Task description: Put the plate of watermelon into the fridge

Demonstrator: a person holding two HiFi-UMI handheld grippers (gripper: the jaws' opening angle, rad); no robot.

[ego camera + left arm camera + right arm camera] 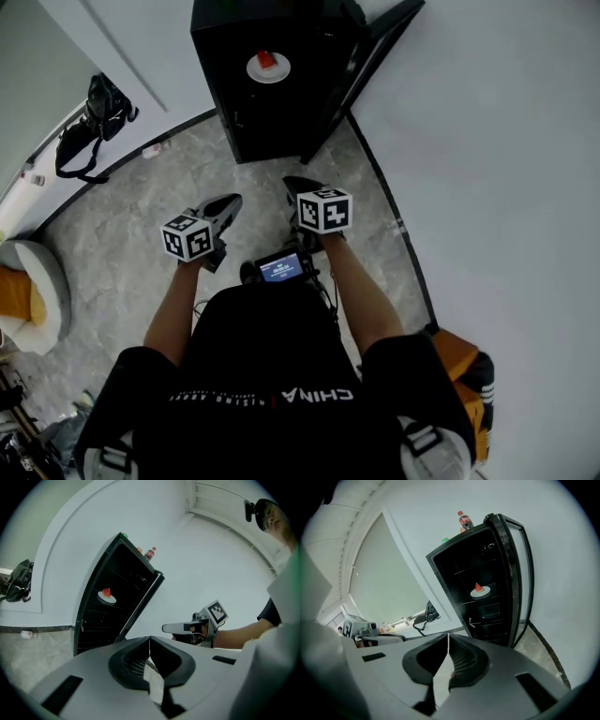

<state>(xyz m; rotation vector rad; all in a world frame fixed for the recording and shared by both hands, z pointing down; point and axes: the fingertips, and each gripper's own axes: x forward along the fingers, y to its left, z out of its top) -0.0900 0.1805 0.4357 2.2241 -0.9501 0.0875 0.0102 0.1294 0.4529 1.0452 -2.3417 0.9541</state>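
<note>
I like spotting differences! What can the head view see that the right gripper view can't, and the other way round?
Only the head view shows the person's black shirt, a small screen at the waist and an orange bag on the floor. Only the right gripper view shows a red-capped bottle on top of the fridge. Both show the open black fridge with the plate of watermelon on a shelf, and a black bag by the wall.
</note>
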